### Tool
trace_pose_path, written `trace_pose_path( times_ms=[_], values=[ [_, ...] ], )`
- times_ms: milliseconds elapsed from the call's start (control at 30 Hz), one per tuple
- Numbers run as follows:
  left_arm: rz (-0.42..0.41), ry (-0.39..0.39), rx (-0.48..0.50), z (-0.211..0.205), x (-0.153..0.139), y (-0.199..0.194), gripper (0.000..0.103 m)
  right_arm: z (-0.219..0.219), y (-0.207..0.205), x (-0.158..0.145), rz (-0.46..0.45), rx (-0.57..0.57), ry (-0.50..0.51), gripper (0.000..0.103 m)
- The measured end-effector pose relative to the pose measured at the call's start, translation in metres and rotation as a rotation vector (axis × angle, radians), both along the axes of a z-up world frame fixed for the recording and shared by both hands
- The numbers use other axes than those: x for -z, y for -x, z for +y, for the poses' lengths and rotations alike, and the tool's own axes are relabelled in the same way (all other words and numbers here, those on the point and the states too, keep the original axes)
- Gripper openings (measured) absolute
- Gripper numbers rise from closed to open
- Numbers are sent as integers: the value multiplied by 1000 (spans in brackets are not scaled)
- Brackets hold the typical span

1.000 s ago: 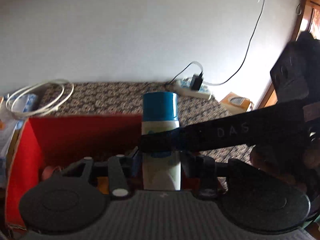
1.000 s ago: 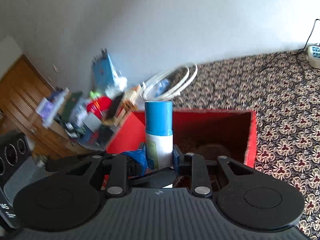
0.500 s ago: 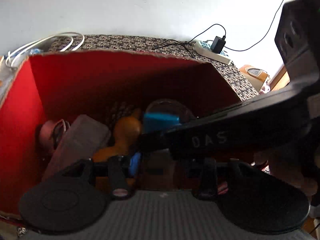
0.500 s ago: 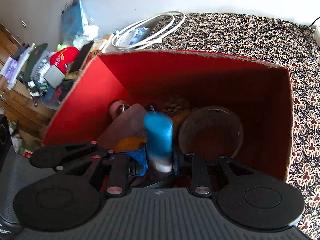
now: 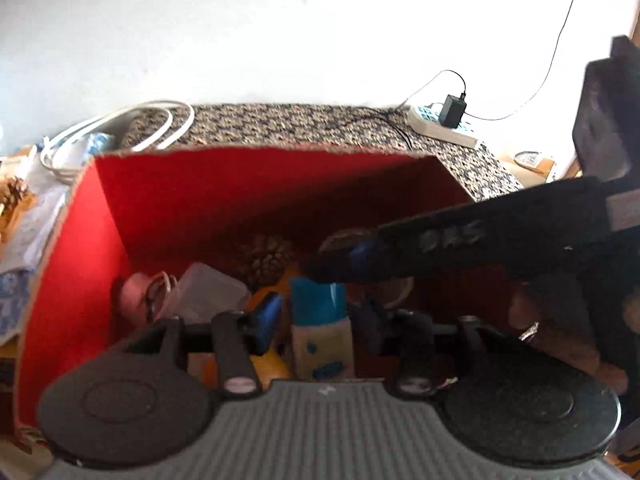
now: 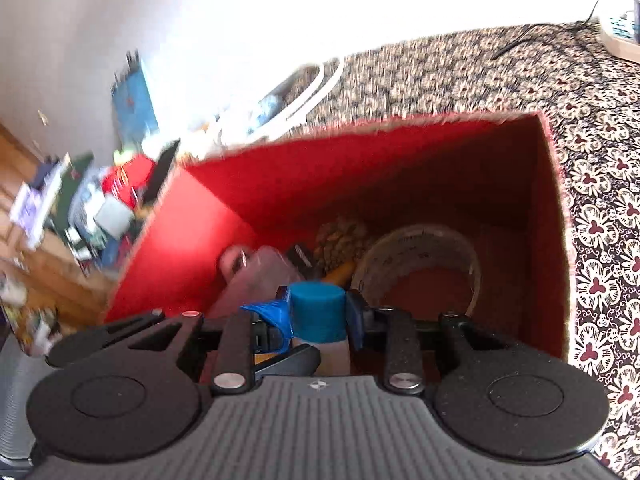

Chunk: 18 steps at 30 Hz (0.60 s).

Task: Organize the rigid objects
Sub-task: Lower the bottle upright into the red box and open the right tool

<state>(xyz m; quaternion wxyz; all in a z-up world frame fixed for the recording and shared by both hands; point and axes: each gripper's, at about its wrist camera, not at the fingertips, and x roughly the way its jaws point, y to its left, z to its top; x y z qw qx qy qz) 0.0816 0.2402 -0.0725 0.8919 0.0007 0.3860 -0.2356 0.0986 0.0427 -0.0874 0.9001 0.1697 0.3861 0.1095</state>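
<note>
A white bottle with a blue cap [image 5: 320, 320] stands inside the red box [image 5: 248, 196], between the fingers of both grippers. My left gripper [image 5: 316, 320] has its jaws slightly apart from the bottle's sides. My right gripper [image 6: 318, 316] has blue pads [image 6: 276, 314] close against the blue cap [image 6: 318, 312]; whether they still press it is unclear. The right gripper's arm [image 5: 460, 248] crosses the left wrist view. The box [image 6: 360, 184] also holds a clear round container [image 6: 420, 268], a pine cone [image 5: 268, 258], a clear plastic case [image 5: 208, 294] and an orange object [image 5: 272, 364].
The box stands on a patterned cloth [image 6: 600, 160]. A white cable coil [image 5: 120, 128] lies behind it at left, a power strip with a charger [image 5: 444, 124] at back right. A cluttered shelf [image 6: 80, 208] stands left of the box.
Both grippers lowered the bottle from above the box rim down into the box among the other objects. The left jaws have opened a little around it.
</note>
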Motion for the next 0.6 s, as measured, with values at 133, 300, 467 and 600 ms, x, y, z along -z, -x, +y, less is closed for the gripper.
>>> trace_pose_path(
  times_ms=[133, 300, 467, 600],
  values=[
    [-15, -32, -35, -5, -9, 3, 44, -5, 19, -11, -81, 41, -47, 14],
    [-50, -115, -71, -15, -22, 13, 47, -2, 46, -25, -166, 92, 17, 14],
    [-58, -169, -87, -24, -33, 24, 52, 0, 68, -34, -215, 124, 96, 14],
    [-48, -192, -101, -27, -38, 31, 54, 2, 82, -39, -241, 137, 152, 14]
  ],
)
